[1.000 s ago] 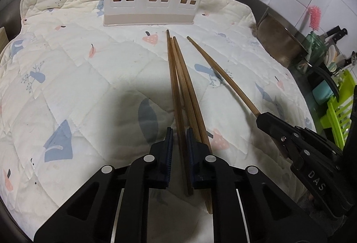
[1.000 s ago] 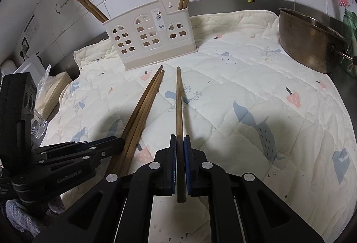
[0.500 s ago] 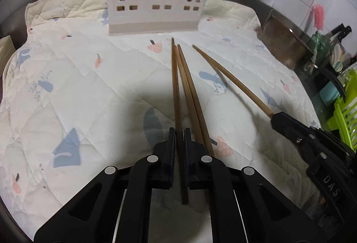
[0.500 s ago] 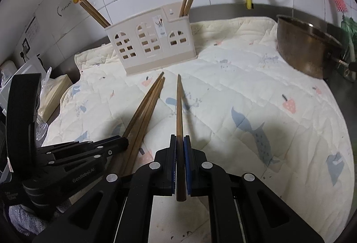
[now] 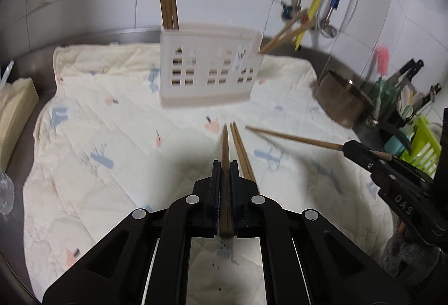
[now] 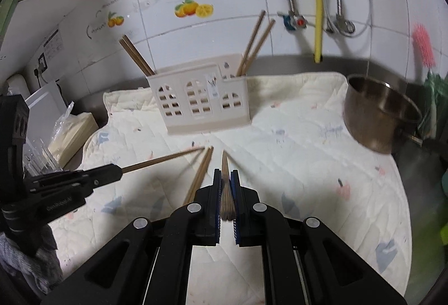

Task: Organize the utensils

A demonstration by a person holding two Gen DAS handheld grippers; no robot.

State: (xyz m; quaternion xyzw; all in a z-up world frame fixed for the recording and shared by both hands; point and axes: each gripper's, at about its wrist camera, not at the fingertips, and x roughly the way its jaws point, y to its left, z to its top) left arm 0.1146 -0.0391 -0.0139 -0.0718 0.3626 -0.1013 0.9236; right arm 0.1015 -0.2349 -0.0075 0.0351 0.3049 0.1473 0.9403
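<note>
The left gripper (image 5: 224,168) is clamped on one chopstick (image 5: 225,145), the right gripper (image 6: 225,179) on another (image 6: 224,165); both sticks point toward the holder (image 6: 201,103). Two more chopsticks (image 6: 200,176) lie on the quilted mat (image 6: 308,154) between the grippers. The holder stands upright at the mat's far edge, near the tiled wall, with sticks already in its end compartments. A metal pot (image 6: 378,114) sits at the mat's right edge, a box (image 6: 70,134) at its left. The mat between the grippers and the holder lies bare.
</note>
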